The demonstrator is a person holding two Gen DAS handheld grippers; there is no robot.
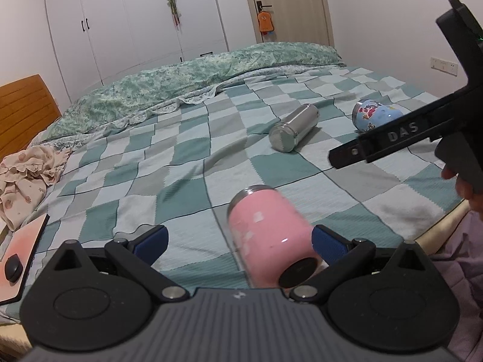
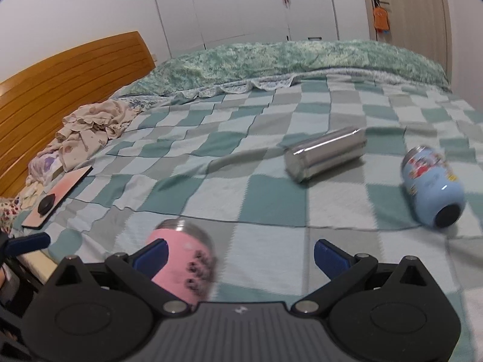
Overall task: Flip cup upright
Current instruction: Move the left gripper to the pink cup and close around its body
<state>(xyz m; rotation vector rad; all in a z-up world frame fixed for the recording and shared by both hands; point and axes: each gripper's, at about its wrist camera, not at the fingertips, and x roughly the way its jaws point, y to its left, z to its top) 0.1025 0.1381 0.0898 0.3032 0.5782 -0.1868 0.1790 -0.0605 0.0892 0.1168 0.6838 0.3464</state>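
Note:
A pink cup [image 1: 268, 235] lies on its side on the checked bedspread, steel rim pointing away, dark base toward me. My left gripper [image 1: 240, 239] is open, the cup resting against its right blue finger [image 1: 329, 244]. In the right wrist view the pink cup [image 2: 184, 259] lies by the left finger [image 2: 151, 256] of my open, empty right gripper [image 2: 240, 255]. A steel cup [image 1: 294, 128] [image 2: 326, 154] and a light-blue printed cup [image 1: 374, 114] [image 2: 431, 184] also lie on their sides farther off.
The right gripper's black body [image 1: 422, 126] hangs over the bed at right. A pink board with a black knob [image 2: 57, 197] lies at the left edge, crumpled clothes [image 2: 90, 132] beyond it. A folded green quilt [image 2: 271, 60] spans the far side; wooden headboard [image 2: 60, 78] at left.

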